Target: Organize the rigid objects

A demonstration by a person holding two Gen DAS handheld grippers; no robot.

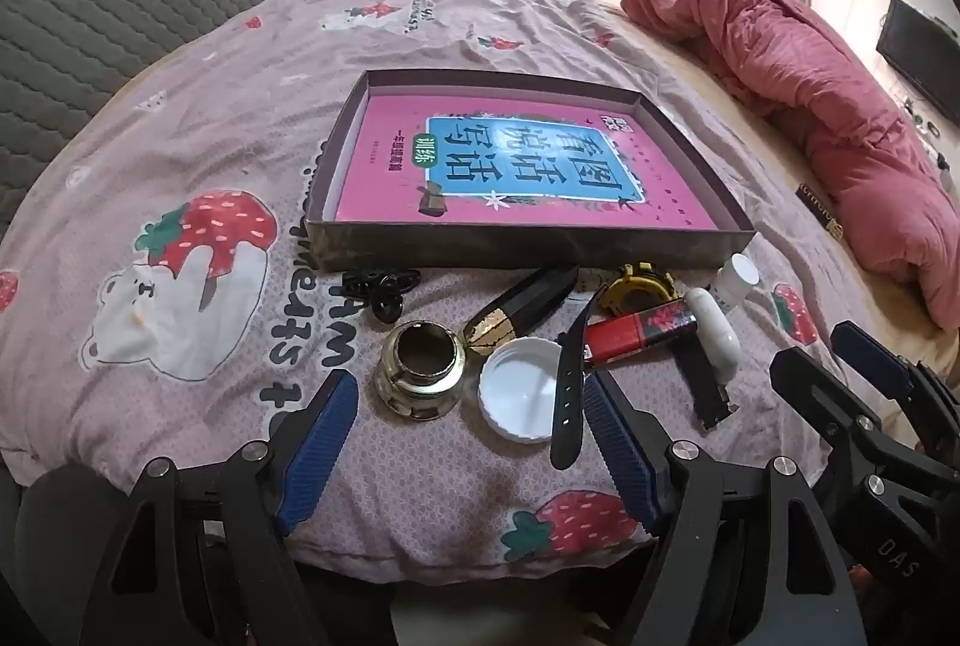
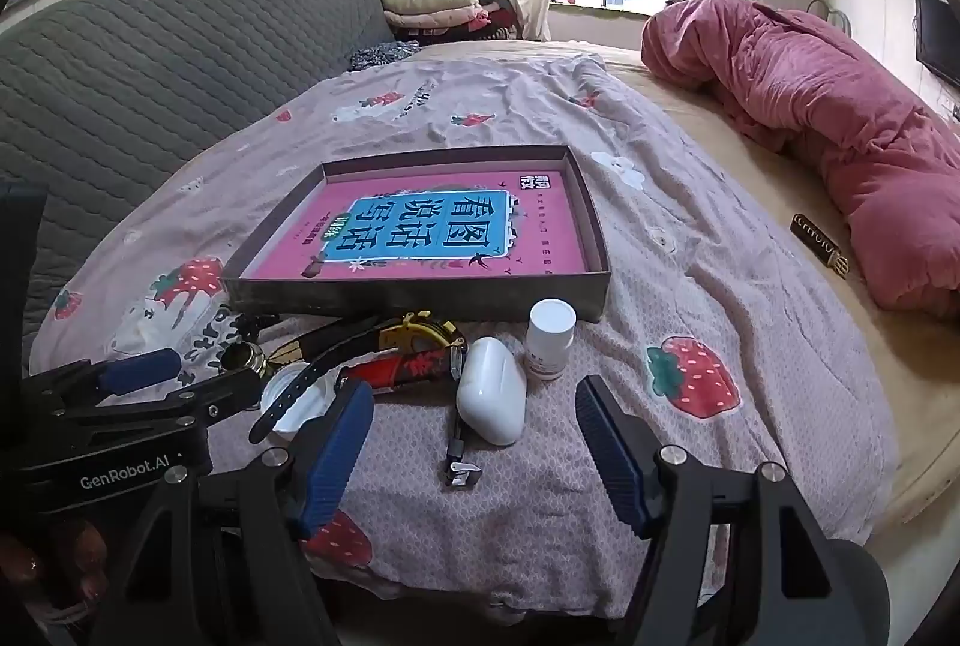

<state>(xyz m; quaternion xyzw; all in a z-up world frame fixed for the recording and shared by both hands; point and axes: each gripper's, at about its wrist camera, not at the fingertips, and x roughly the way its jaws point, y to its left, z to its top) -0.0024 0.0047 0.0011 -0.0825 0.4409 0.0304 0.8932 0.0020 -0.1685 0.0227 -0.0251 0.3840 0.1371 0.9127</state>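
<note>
A shallow brown box (image 1: 522, 247) lay on a strawberry-print bedspread (image 1: 198, 166), and a pink book (image 1: 516, 166) covered its floor. The things to be sorted sat in a loose cluster just in front of the box's near wall, none of them inside it.

From the left wrist, a small glass jar (image 1: 420, 376) stood open beside a white lid (image 1: 522, 388) lying rim up. A black and gold tube (image 1: 522, 310) lay tilted behind them, with black clips (image 1: 381, 289) to its left against the box. A black strap (image 1: 570, 376) crossed the lid's right edge and ran under a red case (image 1: 639, 325). A yellow ring (image 1: 642, 286), a white pod (image 1: 714, 337) and a white bottle (image 1: 735, 280) sat further right.

The left gripper (image 1: 468, 442) hovered released, its blue fingers (image 1: 318, 448) spread wide either side of the jar and lid, touching neither. The right gripper (image 2: 474, 454) likewise stood open and empty, near the pod.

Only the left view showed the jar's inside and the whole lid; in the right view the left gripper's body blocked most of both. The right view showed the bottle (image 2: 551, 340) upright, the pod (image 2: 492, 391) touching it, and a metal clasp (image 2: 461, 469) on the strap's end. A pink quilt (image 2: 810, 118) lay bunched well apart on the right, with a dark case (image 2: 817, 244) beside it.
</note>
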